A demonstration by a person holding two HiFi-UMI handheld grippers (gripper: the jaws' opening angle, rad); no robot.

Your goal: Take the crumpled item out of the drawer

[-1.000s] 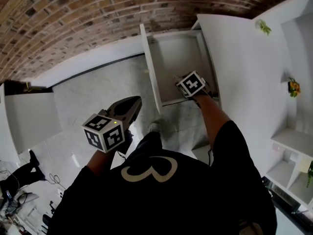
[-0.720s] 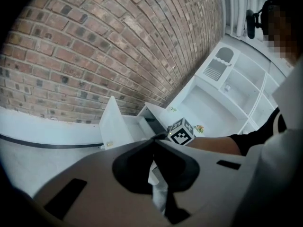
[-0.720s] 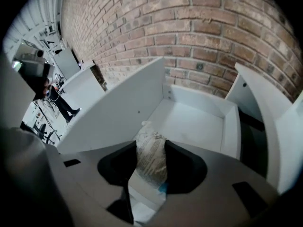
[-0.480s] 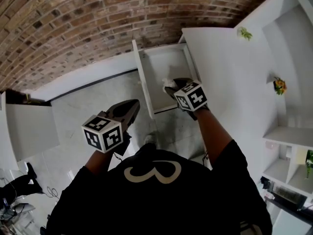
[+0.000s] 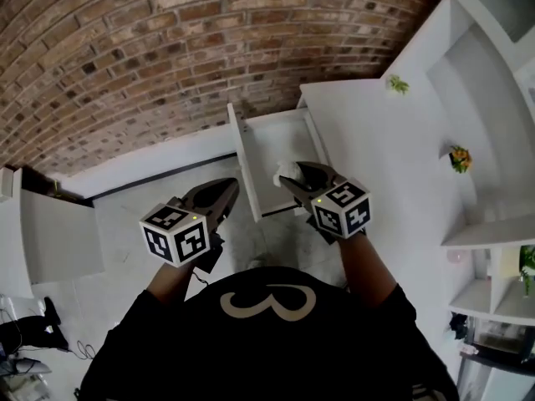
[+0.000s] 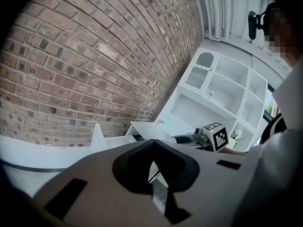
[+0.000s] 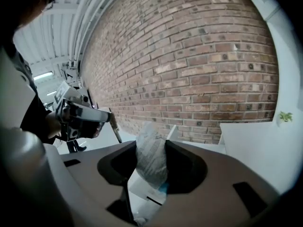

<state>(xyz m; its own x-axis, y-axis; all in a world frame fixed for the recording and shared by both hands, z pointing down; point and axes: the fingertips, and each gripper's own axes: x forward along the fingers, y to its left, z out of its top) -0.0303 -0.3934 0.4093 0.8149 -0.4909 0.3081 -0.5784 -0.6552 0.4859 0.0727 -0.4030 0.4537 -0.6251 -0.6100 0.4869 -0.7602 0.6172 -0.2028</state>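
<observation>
Clamping the crumpled item [image 5: 286, 172] between its jaws, the right gripper [image 5: 294, 180] hangs over the near right corner of the open drawer [image 5: 242, 161]. The right gripper view shows the pale, wrinkled wad pinched on both sides by the dark pads, with its upper part poking out above the jaw tips against the brick wall [image 5: 125, 57]. The item touches neither the drawer's walls nor its floor (it is carried by the gripper alone), and the drawer's white floor shows bare behind it.

The left gripper [image 5: 227, 187] sits to the left of the drawer, just outside its left wall and above the pale floor [image 5: 125, 224]. Its jaws are drawn together at the tips, with nothing between them. Both grippers point toward the brick wall, side by side but apart.

To the right of the drawer runs a white cabinet top [image 5: 368, 140], with a small green plant [image 5: 397, 83] near its far edge.
</observation>
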